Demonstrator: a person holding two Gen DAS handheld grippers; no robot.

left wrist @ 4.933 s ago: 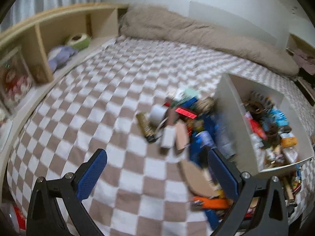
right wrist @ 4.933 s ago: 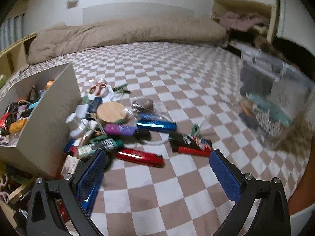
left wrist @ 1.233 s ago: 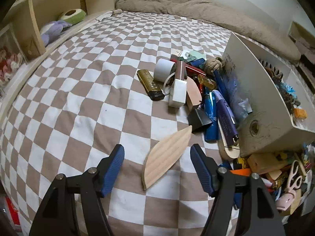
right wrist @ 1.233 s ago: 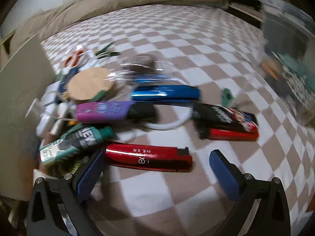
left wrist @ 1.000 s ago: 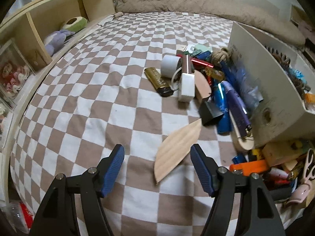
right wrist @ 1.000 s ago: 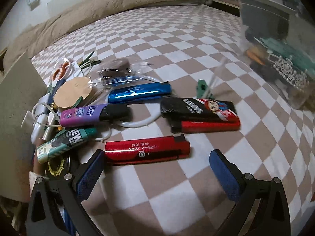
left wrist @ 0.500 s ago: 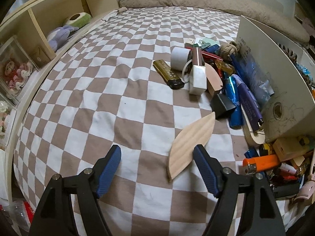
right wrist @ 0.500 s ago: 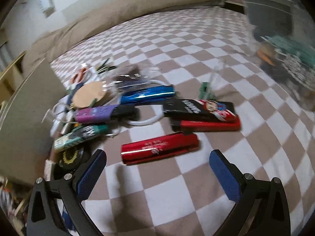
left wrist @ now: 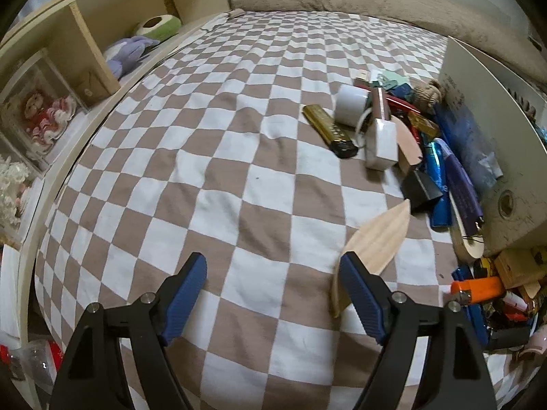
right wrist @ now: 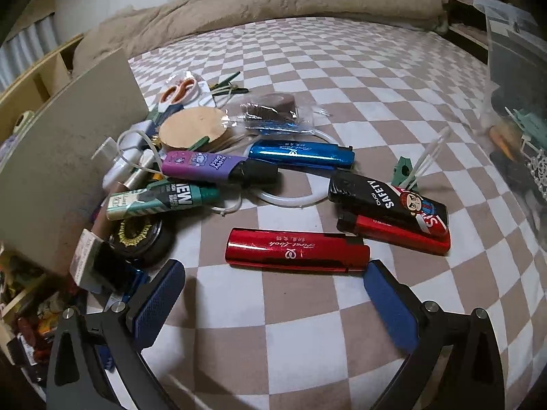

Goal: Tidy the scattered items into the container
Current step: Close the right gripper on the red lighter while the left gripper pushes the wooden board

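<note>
My left gripper [left wrist: 273, 273] is open and empty over the checkered bedspread. A leaf-shaped wooden piece [left wrist: 379, 235] lies just beyond its right finger [left wrist: 359, 294]. Further off lie a gold lighter [left wrist: 328, 126], a white tape roll [left wrist: 350, 104] and a white block [left wrist: 381, 143] beside the white container [left wrist: 492, 136]. My right gripper [right wrist: 273, 283] is open and empty, just in front of a red lighter [right wrist: 297, 249]. Beyond it lie a black and red lighter pair [right wrist: 393, 208], a blue lighter [right wrist: 301, 153], a purple lighter [right wrist: 212, 165] and a green tube [right wrist: 160, 198]. The container's wall [right wrist: 68, 157] stands at the left.
A wooden shelf unit [left wrist: 85, 44] with soft toys runs along the bed's left edge. A brown duvet [right wrist: 273, 3] lies at the far end. A clear plastic bin [right wrist: 516, 78] stands at the right. More small items [left wrist: 495, 290] pile up by the container's near corner.
My left gripper has shifted left, so the wooden piece now lies by its right finger. My right gripper has moved closer to the red lighter.
</note>
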